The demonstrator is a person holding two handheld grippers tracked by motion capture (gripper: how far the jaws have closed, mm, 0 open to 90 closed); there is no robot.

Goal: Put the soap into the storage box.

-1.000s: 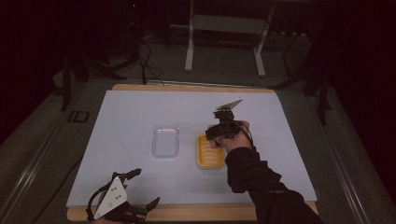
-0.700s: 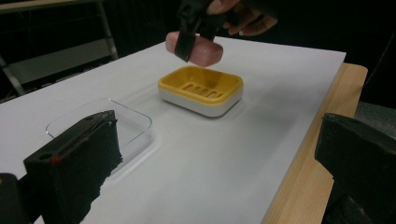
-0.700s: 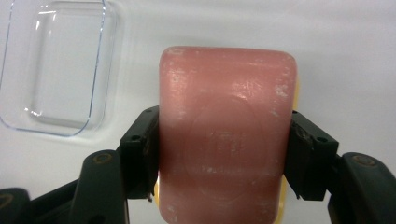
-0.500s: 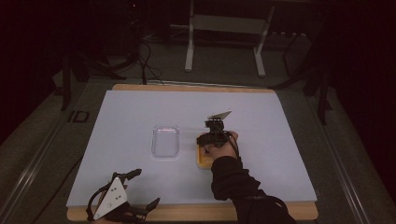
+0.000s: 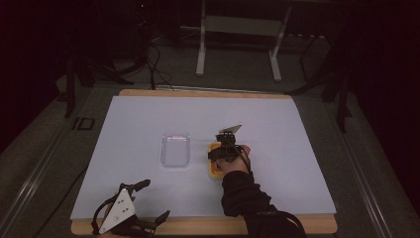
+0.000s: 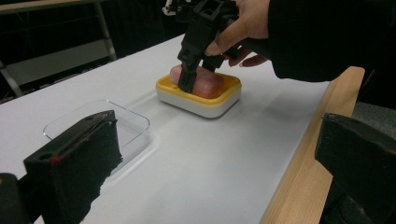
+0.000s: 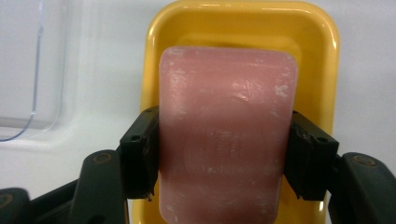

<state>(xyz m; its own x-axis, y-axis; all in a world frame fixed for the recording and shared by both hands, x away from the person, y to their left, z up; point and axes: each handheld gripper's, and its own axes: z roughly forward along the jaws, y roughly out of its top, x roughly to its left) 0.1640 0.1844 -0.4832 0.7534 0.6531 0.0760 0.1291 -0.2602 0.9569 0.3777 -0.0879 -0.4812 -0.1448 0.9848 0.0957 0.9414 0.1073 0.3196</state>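
I find the soap (image 7: 228,135), a pink bar, lying in the yellow dish (image 7: 243,28), directly between the pads of my right gripper (image 7: 223,154). Both pads press flat against the bar's long sides, so I record this gripper as clamped on the soap. The bar sits lengthwise in the dish; whether it is resting on the dish floor or lifted slightly off it, I cannot tell.

In the left gripper view, the right gripper (image 6: 189,77) comes down steeply onto the soap (image 6: 198,84), with the hand (image 6: 247,23) above it and a dark sleeve (image 6: 317,37) behind. The dish (image 6: 201,100) has a white base under its yellow rim.

Just beside the dish, on the right gripper's left, stands a clear tray (image 5: 176,149); the two are apart.

My left gripper (image 5: 130,214) is at the near edge of the table (image 5: 297,129), well apart from the dish. Its jaws stand wide apart with nothing between them, one over the white surface in front of the tray (image 6: 98,123), the other over the wooden edge (image 6: 308,154).
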